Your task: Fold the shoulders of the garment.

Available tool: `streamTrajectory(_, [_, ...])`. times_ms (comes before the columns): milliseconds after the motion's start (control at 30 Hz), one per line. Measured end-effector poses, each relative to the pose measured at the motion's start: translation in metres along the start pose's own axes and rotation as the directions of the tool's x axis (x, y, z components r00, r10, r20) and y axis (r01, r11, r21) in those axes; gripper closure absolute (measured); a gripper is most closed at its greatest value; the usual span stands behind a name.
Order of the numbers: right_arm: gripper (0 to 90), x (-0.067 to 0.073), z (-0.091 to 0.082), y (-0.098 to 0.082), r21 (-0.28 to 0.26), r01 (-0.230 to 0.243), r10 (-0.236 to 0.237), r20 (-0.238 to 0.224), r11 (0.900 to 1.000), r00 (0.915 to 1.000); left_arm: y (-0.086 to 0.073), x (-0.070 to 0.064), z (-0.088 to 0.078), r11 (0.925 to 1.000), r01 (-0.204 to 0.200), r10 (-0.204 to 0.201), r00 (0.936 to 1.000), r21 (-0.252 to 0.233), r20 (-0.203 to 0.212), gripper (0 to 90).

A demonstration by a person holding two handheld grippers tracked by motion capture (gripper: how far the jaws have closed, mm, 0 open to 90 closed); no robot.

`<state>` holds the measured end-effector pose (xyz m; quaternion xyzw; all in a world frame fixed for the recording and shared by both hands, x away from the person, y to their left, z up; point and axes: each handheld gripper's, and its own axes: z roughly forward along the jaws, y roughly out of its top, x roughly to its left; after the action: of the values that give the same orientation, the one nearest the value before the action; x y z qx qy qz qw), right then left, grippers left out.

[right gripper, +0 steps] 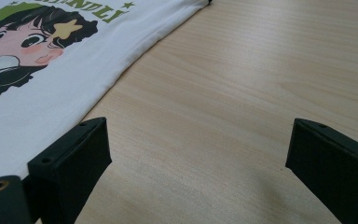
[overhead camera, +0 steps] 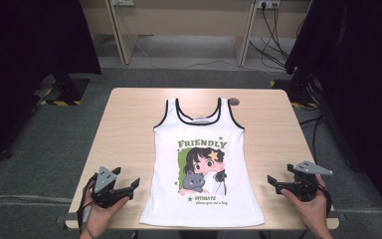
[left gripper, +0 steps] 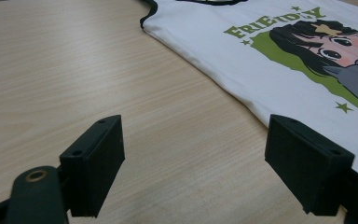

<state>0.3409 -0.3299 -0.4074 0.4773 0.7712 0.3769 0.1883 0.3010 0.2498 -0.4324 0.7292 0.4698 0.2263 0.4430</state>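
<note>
**Both grippers released beside a flat tank top**

Left gripper: the jaws stand wide apart with nothing between them. In the left gripper view they frame bare wood, and the inner jaw sits close to the side seam of the tank top without a visible contact. In the high view the gripper rests low over the near left part of the worktop, held by the person's left hand, with its jaws pointing toward the garment's lower left hem.

Right gripper: the jaws are likewise released and empty. The right gripper view shows bare wood between them; the jaw on the garment side lies near the white fabric edge, and whether it touches the cloth cannot be told. In the high view this gripper sits over the near right part of the worktop, held by the right hand, pointing toward the garment's lower right side. A grey three-cornered plate sits on top of it.

Tank top: white with dark trim at neck and armholes, laid flat and face up along the middle of the worktop, straps at the far side, hem at the near edge. The front print shows the word FRIENDLY in green above a cartoon girl holding a grey animal. The garment lies between the two grippers.

Surroundings: a small round grey disc lies on the worktop just beside the right strap. Grey floor surrounds the worktop.
</note>
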Motion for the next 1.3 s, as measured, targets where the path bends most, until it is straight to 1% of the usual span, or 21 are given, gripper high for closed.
streamTrajectory(333, [6.3,-0.001,0.001,0.0,0.007,-0.003,0.003,-0.005,1.0,1.0,0.001,0.002,0.001,1.0,-0.002,0.002,1.0,-0.004,0.0,20.1])
streamTrajectory(467, [6.3,-0.001,0.001,0.0,0.007,-0.005,0.005,-0.005,1.0,1.0,0.004,0.003,0.003,0.9999,-0.004,0.004,1.0,-0.01,-0.002,20.3])
streamTrajectory(600, [6.5,-0.001,0.001,0.0,0.009,-0.002,0.002,-0.009,1.0,1.0,0.003,0.001,0.005,0.9999,-0.013,0.013,0.9999,-0.001,0.002,20.2])
streamTrajectory(633, [6.5,-0.002,0.002,0.002,-0.012,0.005,-0.006,-0.016,1.0,0.9998,0.003,0.001,0.005,0.9999,-0.013,0.013,0.9999,-0.001,0.002,20.2])
streamTrajectory(700, [6.9,-0.002,0.002,0.002,-0.012,0.005,-0.006,-0.016,1.0,0.9998,0.002,0.001,0.004,1.0,-0.008,0.008,1.0,0.002,0.006,19.9])
streamTrajectory(733, [6.9,-0.003,0.005,0.013,-0.03,0.004,-0.005,-0.032,1.0,0.9995,0.002,0.001,0.004,1.0,-0.008,0.008,1.0,0.002,0.006,19.9])
streamTrajectory(800, [8.7,-0.003,0.005,0.013,-0.03,0.004,-0.005,-0.032,1.0,0.9995,0.002,0.0,0.004,1.0,-0.008,0.008,1.0,0.001,0.005,19.7])
streamTrajectory(833, [8.7,-0.003,0.013,0.031,-0.039,0.023,-0.025,-0.038,0.999,0.999,0.002,0.0,0.004,1.0,-0.008,0.008,1.0,0.001,0.005,19.7])
streamTrajectory(867, [12.7,-0.003,0.013,0.031,-0.039,0.023,-0.025,-0.038,0.999,0.999,0.002,0.0,0.003,1.0,-0.007,0.007,1.0,0.001,0.007,19.7])
streamTrajectory(900, [12.7,-0.003,0.013,0.031,-0.039,0.023,-0.025,-0.038,0.999,0.999,0.002,0.0,0.003,1.0,-0.007,0.007,1.0,0.001,0.007,19.7])
streamTrajectory(933, [12.7,-0.003,0.026,0.058,-0.04,0.071,-0.073,-0.042,0.997,0.9964,0.002,0.0,0.003,1.0,-0.007,0.007,1.0,0.001,0.007,19.7])
streamTrajectory(967, [20.1,-0.003,0.026,0.058,-0.04,0.071,-0.073,-0.042,0.997,0.9964,0.002,0.001,0.003,1.0,-0.005,0.005,1.0,0.003,0.007,19.7])
streamTrajectory(1000, [20.1,-0.003,0.026,0.058,-0.04,0.071,-0.073,-0.042,0.997,0.9964,0.002,0.001,0.003,1.0,-0.005,0.005,1.0,0.003,0.007,19.6])
streamTrajectory(1033, [26.4,-0.004,0.042,0.086,-0.034,0.089,-0.091,-0.061,0.995,0.994,0.002,0.001,0.003,1.0,-0.005,0.005,1.0,0.003,0.007,19.6])
streamTrajectory(1100, [26.4,-0.004,0.042,0.086,-0.034,0.089,-0.091,-0.061,0.995,0.994,0.002,0.001,0.003,1.0,0.003,-0.003,1.0,-0.001,0.004,19.5])
streamTrajectory(1133, [32.9,-0.008,0.064,0.117,-0.025,0.106,-0.108,-0.055,0.994,0.9927,0.001,0.001,0.003,1.0,0.006,-0.006,1.0,-0.002,0.001,19.5])
streamTrajectory(1167, [32.9,-0.008,0.064,0.117,-0.025,0.106,-0.108,-0.055,0.994,0.9927,0.001,0.001,0.003,1.0,0.006,-0.006,1.0,-0.002,0.001,19.4])
streamTrajectory(1200, [32.9,-0.014,0.088,0.145,-0.01,0.106,-0.107,-0.049,0.994,0.9931,0.001,0.001,0.003,1.0,0.006,-0.006,1.0,-0.002,0.001,19.4])
streamTrajectory(1233, [40.0,-0.014,0.088,0.145,-0.01,0.106,-0.107,-0.049,0.994,0.9931,0.002,0.002,0.003,1.0,0.007,-0.007,1.0,0.001,-0.001,19.4])
streamTrajectory(1267, [40.0,-0.014,0.088,0.145,-0.01,0.106,-0.107,-0.049,0.994,0.9931,0.002,0.002,0.003,1.0,0.007,-0.007,1.0,0.001,-0.001,19.4])
streamTrajectory(1300, [47.0,-0.02,0.109,0.165,0.01,0.088,-0.088,-0.042,0.996,0.9952,0.002,0.002,0.003,1.0,0.007,-0.007,1.0,0.001,-0.001,19.4])
